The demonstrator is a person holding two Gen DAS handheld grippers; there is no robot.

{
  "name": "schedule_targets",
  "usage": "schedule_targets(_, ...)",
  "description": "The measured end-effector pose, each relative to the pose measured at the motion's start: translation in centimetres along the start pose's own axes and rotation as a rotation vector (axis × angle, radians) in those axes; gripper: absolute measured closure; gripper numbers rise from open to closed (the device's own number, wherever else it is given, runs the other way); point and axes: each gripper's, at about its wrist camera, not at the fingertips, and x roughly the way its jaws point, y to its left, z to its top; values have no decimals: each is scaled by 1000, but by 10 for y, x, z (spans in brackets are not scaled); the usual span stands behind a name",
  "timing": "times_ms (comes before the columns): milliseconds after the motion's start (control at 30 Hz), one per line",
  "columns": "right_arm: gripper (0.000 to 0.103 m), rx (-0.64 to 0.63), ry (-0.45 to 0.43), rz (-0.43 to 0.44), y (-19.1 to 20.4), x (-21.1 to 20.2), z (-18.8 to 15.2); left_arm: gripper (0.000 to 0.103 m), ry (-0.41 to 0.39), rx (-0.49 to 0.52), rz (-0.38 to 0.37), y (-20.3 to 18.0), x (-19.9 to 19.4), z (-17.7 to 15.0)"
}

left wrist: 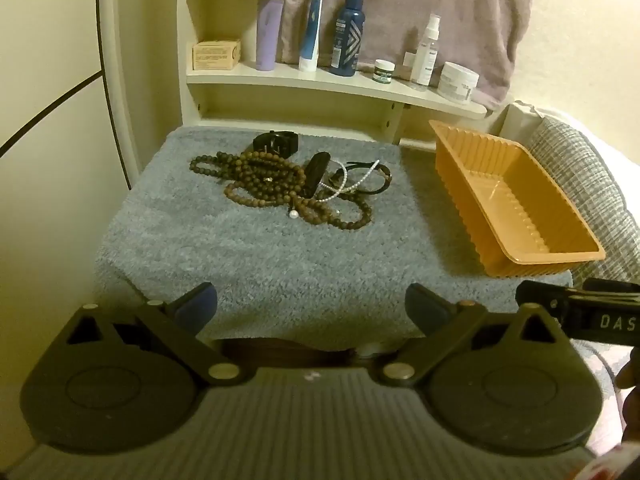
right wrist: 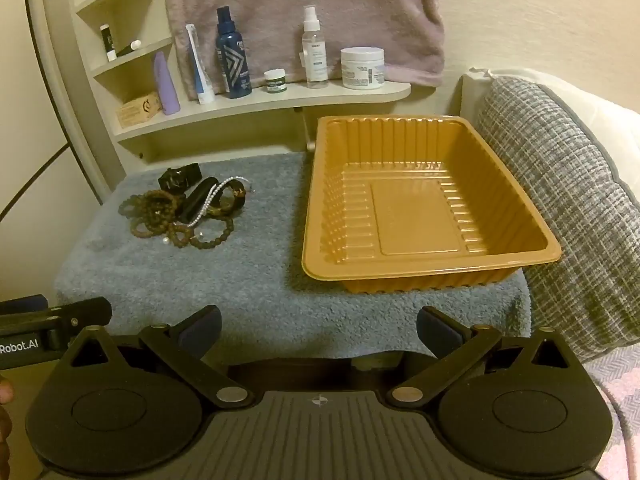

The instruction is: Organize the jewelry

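A tangled pile of jewelry lies on a grey-blue towel (left wrist: 280, 256): brown bead necklaces (left wrist: 264, 180), a black watch (left wrist: 276, 142), a white pearl strand (left wrist: 352, 182) and dark bracelets (left wrist: 376, 178). The pile also shows in the right wrist view (right wrist: 184, 208). An empty orange plastic tray (right wrist: 424, 208) sits to the right of the pile, and also shows in the left wrist view (left wrist: 516, 200). My left gripper (left wrist: 311, 308) is open and empty, well short of the pile. My right gripper (right wrist: 318, 326) is open and empty, in front of the tray.
A cream shelf (left wrist: 336, 84) behind the towel holds bottles, tubes and jars. A mauve towel (right wrist: 304, 12) hangs on the wall. A grey woven cushion (right wrist: 576, 208) presses against the tray's right side. A curved frame (left wrist: 108, 80) stands at the left.
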Motion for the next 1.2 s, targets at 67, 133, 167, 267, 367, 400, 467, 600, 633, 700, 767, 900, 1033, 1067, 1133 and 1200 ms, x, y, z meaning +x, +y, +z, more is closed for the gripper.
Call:
schedule_targets(67,0,2,-2,-1,-2,1,-1,4,-1,-1,-2,0,-1,0)
schedule_targets(133,0,2,-1,-3,-1,2,0,4,-4,-4,-2,1,-1,1)
schedule_targets(167,0,5,-6,-1,-2,1,-1,4,-4,-4,-2,1,-1,1)
schedule_targets(267,0,4,-6,-2,-2,1,-1,4,-4,-4,-3,1,-1,1)
schedule_targets(367,0,4,-8,-3,-2,1,0,4,-3,-3,-5,1,0,1)
schedule_targets(400,0,3,-8,-3,-2,1,-1,4,-3,-2,-6,1,0,1)
schedule_targets(467,0,3,-8,-1,-2,1,0,4,-4,-2,-5,1,0,1)
schedule_targets(600,0,4,-9,-2,-3,1,0,4,-4,-1,-6,1,0,1)
schedule_targets(633,0,4,-9,-1,-3,1,0,4,-4,0,-6,1,0,1)
schedule_targets(700,0,4,-10,-2,-3,1,0,4,-3,-2,-6,1,0,1)
schedule_targets(767,0,4,-10,-1,-3,1,0,4,-4,-1,-7,1,0,2)
schedule_targets(900,0,5,-10,-1,-3,1,0,4,-4,-1,-6,0,0,2)
schedule_targets(1033,0,5,-11,-1,-3,1,0,4,-4,0,-7,0,0,3)
schedule_targets(1067,0,4,-11,-1,-3,1,0,4,-4,1,-6,0,0,2)
schedule_targets(1133,0,5,-11,-1,-3,1,1,4,-4,0,-6,0,0,3)
schedule_targets(1200,0,4,-12,-1,-3,2,1,4,-4,-2,-6,0,0,3)
